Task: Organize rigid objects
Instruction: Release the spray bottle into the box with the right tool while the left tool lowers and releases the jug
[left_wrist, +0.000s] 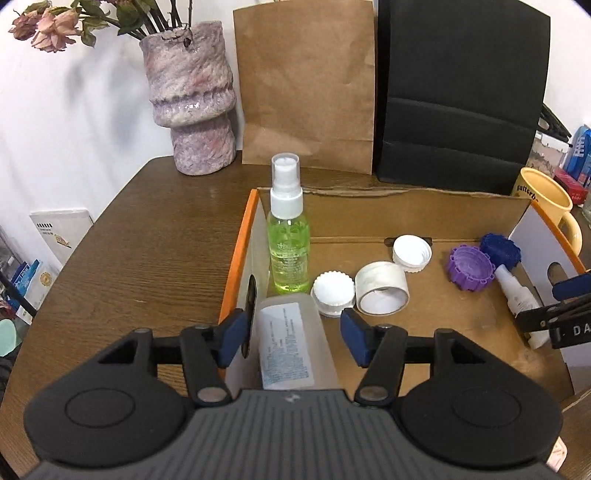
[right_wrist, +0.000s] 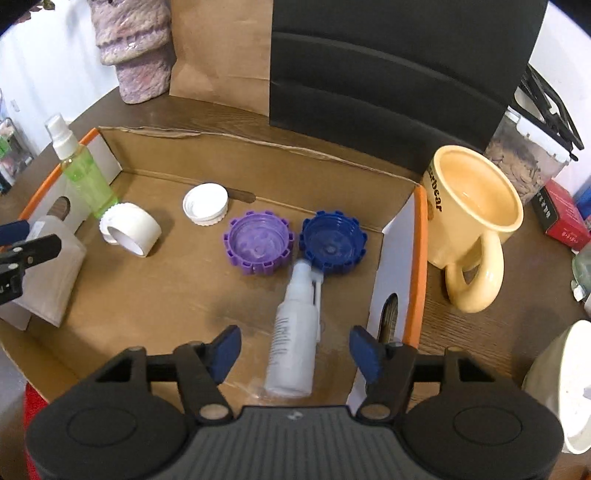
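Our left gripper (left_wrist: 293, 334) stands open, its blue pads either side of a frosted bottle (left_wrist: 295, 343) without pressing it, at the cardboard box's (left_wrist: 369, 206) nine o'clock wall. Our right gripper (right_wrist: 295, 350) is likewise open over a small white spray bottle (right_wrist: 295, 339) lying loose near the three o'clock wall. At the box's centre we see a purple cap (right_wrist: 258, 242) touching a blue cap (right_wrist: 332, 242); toward ten o'clock stands a green spray bottle (left_wrist: 289, 236).

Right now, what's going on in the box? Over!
Left gripper open around frosted plastic bottle. Right gripper open over white spray bottle lying flat. Blue ridged cap touches its nozzle.
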